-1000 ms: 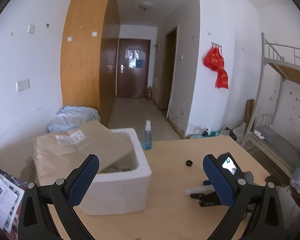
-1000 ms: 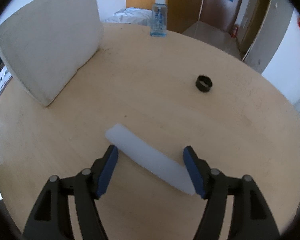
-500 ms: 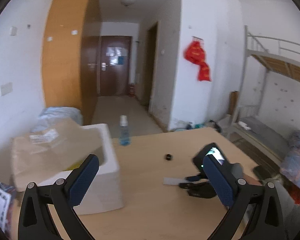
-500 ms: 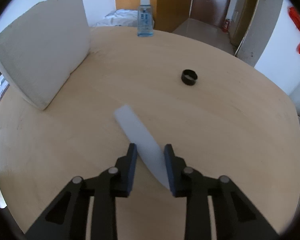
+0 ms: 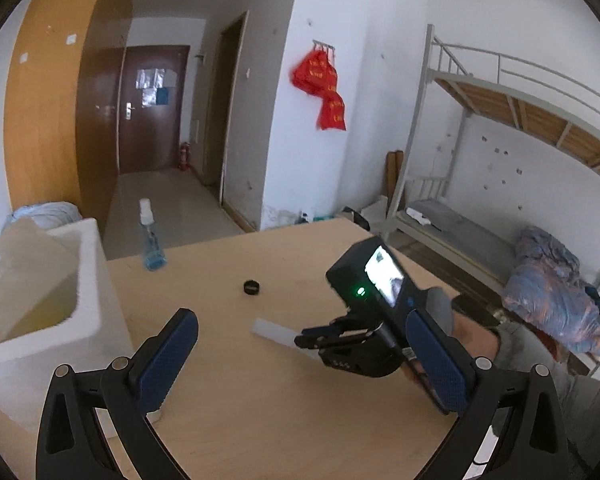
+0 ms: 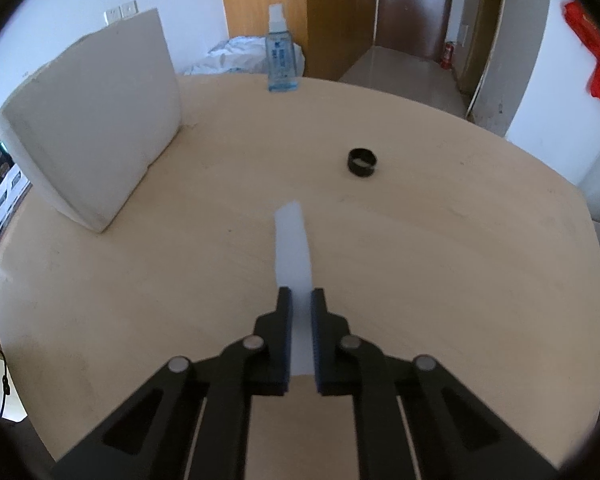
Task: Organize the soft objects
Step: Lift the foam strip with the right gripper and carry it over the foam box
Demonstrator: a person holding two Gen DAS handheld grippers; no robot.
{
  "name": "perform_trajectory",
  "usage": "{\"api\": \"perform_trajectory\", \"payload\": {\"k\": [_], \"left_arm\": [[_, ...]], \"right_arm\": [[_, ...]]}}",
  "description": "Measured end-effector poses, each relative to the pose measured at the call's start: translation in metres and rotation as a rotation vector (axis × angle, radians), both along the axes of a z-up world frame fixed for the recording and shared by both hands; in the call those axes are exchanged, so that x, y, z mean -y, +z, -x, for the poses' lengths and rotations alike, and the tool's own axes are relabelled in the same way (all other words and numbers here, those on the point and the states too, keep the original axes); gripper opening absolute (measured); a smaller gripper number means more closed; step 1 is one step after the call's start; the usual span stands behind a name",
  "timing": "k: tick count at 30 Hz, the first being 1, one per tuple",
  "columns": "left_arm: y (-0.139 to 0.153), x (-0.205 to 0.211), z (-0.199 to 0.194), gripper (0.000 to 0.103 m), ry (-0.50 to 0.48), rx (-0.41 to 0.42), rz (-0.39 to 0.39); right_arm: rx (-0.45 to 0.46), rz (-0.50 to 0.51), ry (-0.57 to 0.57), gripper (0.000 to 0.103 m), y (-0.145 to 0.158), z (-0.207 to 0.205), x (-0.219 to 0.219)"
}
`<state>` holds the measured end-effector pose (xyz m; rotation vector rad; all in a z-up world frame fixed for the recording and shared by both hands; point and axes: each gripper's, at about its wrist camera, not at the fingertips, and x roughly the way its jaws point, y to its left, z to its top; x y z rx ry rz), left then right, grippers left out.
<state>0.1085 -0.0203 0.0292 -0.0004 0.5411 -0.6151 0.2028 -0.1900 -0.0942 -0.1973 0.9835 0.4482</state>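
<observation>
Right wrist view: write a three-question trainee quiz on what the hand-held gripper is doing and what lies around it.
1. True or false: the right hand-held gripper is shut on the white foam strip.
2. Multiple choice: which thing lies on the table just beyond the strip's far end, a little to the right? A) black ring B) spray bottle C) white foam box
3. Fill in: the left hand-held gripper is ____ and holds nothing.

Key: 1 true; 2 A; 3 open
</observation>
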Motion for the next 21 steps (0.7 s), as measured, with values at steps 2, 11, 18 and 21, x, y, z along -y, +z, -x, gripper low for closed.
{"api": "perform_trajectory", "payload": {"k": [2,11,18,21], "left_arm": [[-0.006,0.003,-0.005,0.103,-0.014,-0.017,0.0],[-0.017,0.002,-0.007,0.103,0.051,0.001,-0.053],[-0.016,-0.014,0.002,0.103,0.115,0.023,-0.051],[-0.012,-0.021,0.008,0.103,0.137,0.04,-0.048]], "right_arm": [[0.004,-0.008,-0.007,0.011,0.001,0.001,0.002],[0.04,-0.058,-0.024,0.011,0.02,0.012,0.01],[0.093,-0.097,0.006,0.011,0.049,0.021,-0.001],[0.112,-0.115,0.016,0.011,0.062,0.023,-0.006]]}}
